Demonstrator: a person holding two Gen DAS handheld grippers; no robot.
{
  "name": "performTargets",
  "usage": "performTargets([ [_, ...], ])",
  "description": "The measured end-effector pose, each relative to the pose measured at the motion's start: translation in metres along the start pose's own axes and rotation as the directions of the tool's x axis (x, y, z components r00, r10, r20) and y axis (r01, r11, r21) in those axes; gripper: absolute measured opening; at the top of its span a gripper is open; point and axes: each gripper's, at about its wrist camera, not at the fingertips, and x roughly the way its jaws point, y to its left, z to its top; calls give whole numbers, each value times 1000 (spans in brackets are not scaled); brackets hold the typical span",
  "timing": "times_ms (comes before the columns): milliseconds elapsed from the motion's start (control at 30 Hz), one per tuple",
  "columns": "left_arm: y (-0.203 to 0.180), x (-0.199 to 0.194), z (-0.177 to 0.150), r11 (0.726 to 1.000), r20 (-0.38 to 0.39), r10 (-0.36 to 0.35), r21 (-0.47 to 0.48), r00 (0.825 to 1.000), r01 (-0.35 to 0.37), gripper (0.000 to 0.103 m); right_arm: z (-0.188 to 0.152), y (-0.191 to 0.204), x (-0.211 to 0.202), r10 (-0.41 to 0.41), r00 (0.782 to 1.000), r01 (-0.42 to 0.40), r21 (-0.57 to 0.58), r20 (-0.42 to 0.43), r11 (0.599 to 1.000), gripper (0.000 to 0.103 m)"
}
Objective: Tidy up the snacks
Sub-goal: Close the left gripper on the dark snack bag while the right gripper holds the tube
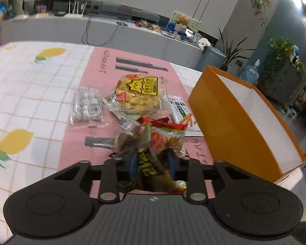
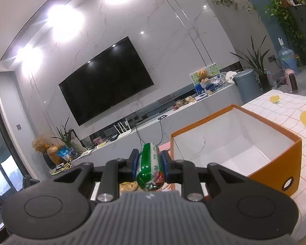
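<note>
The right gripper (image 2: 151, 163) pinched a green snack roll (image 2: 150, 166) aloft, near the orange box (image 2: 275, 163). The left gripper (image 1: 152, 163) clamped a red-and-yellow snack packet (image 1: 163, 140) above the desk (image 1: 30, 94). Loading appeared in hand; each needed carrying over the rim. The box interior showed empty.

Checked tablecloth (image 1: 30, 94), pink mat (image 1: 95, 89), orange box (image 1: 230, 122)

The snack packets (image 1: 138, 94) are glossy, crinkled clear plastic film, and the green roll (image 2: 151, 167) is wrapped in shiny foil-like plastic. The orange box (image 2: 275, 163) looks like smooth matt card with white paper inside. The tablecloth (image 1: 30, 94) appears smooth and slightly sheeny.
</note>
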Motion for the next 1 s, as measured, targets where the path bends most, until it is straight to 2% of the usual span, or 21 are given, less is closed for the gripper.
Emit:
performTargets([
  [67, 4, 2, 1, 999, -1, -4, -32, 1000, 4, 33, -1, 2, 1, 1, 1000, -1, -2, -5, 1000, 21],
  [233, 10, 4, 3, 997, 19, 53, -61, 998, -52, 33, 1, 2, 2, 0, 1000, 0, -2, -6, 1000, 21],
  [300, 15, 0, 3, 995, 20, 49, -91, 999, -47, 34, 1, 2, 3, -1, 1000, 1, -1, -8, 1000, 21],
  [367, 22, -4, 5, 989, 15, 55, -140, 998, -52, 51, 2, 2, 3, -4, 1000, 4, 0, -10, 1000, 21],
  [400, 25, -6, 6, 986, 13, 65, -154, 998, -62, 65, 2, 2, 4, -4, 1000, 4, 0, -12, 1000, 21],
  [433, 29, -10, 6, 983, 23, 80, -165, 997, -75, 70, 2, 2, 4, -5, 1000, 5, 1, -13, 1000, 21],
  [500, 35, -11, 7, 978, 25, 118, -177, 993, -112, 70, 3, 3, 5, -5, 1000, 5, 3, -15, 1000, 21],
  [567, 39, -8, 7, 973, -15, 149, -175, 989, -150, 70, 3, 4, 5, -3, 1000, 3, 2, -19, 1000, 21],
  [600, 41, -7, 7, 973, -37, 148, -171, 988, -152, 70, 4, 3, 6, -2, 1000, 2, 1, -20, 1000, 21],
  [667, 41, -6, 5, 981, -73, 98, -162, 993, -108, 73, 5, 4, 6, -1, 1000, 1, -1, -22, 1000, 21],
  [733, 41, -5, 3, 984, -77, 34, -172, 996, -46, 84, 6, 3, 7, -2, 1000, 2, 0, -23, 1000, 21],
  [767, 40, -3, 3, 985, -84, 14, -171, 996, -29, 86, 6, 2, 7, -2, 1000, 2, 1, -23, 1000, 21],
  [800, 39, 1, 2, 986, -100, 17, -161, 995, -33, 86, 7, 2, 8, -2, 1000, 2, 2, -24, 1000, 21],
  [900, 38, 15, -2, 983, -136, 83, -150, 987, -103, 86, 7, 0, 7, -2, 1000, 2, 2, -26, 1000, 21],
  [1000, 49, 26, -8, 969, -189, 55, -225, 981, -97, 88, 8, -1, 8, -3, 1000, 3, 5, -27, 1000, 21],
])
